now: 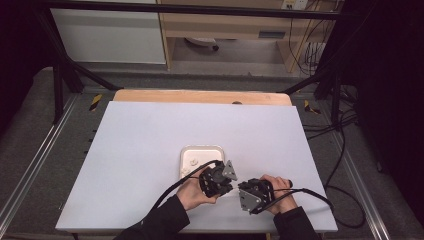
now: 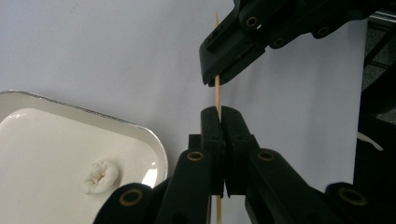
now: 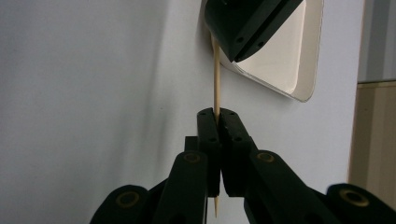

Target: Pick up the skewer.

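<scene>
Wooden skewer [image 2: 217, 95], thin and pointed, spans the gap between two hand-held grippers above the near part of the white table [image 1: 150, 135]. The left gripper [image 2: 219, 112] is clamped tight on the stick, and the right gripper [image 3: 216, 113] pinches it farther along, jaws fully closed. Doing this step well probably means keeping both hands in line, since any twist could snap so slender a stick. Just beyond the left gripper sits a white tray [image 2: 156, 144] holding a small pale lump [image 2: 99, 176]. Bare tabletop lies to either side, though the near edge is close to the hands.
</scene>
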The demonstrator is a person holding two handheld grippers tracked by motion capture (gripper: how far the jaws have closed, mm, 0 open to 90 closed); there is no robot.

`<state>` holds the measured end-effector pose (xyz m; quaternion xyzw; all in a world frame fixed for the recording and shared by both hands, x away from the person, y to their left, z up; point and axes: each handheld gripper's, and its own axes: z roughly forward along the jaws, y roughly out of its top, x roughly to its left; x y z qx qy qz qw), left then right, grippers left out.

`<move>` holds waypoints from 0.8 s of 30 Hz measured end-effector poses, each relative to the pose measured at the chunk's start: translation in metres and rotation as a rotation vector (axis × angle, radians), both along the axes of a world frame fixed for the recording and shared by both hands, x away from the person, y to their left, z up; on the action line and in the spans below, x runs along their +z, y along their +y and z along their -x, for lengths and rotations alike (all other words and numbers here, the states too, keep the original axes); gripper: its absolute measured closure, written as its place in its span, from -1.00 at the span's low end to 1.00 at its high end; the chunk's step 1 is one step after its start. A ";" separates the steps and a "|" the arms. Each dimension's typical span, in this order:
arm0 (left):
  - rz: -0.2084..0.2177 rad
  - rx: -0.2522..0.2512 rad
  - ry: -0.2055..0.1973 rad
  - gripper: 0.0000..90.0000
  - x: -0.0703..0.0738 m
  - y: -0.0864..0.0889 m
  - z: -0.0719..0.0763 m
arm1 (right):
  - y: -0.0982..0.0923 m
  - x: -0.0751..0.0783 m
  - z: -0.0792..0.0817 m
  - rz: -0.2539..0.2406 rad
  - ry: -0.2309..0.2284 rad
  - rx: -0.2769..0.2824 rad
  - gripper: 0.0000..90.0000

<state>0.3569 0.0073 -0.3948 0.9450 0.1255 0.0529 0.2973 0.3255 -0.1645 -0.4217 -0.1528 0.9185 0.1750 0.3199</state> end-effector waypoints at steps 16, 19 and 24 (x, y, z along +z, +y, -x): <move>-0.102 0.040 0.038 0.50 0.002 0.019 -0.005 | 0.000 0.004 -0.001 0.051 -0.034 -0.013 0.97; -0.133 0.034 0.065 0.56 -0.001 0.020 -0.005 | 0.001 0.005 -0.001 0.061 -0.037 -0.014 0.97; -0.155 0.037 0.073 0.73 -0.005 0.018 -0.004 | 0.002 0.006 -0.001 0.067 -0.039 -0.013 0.97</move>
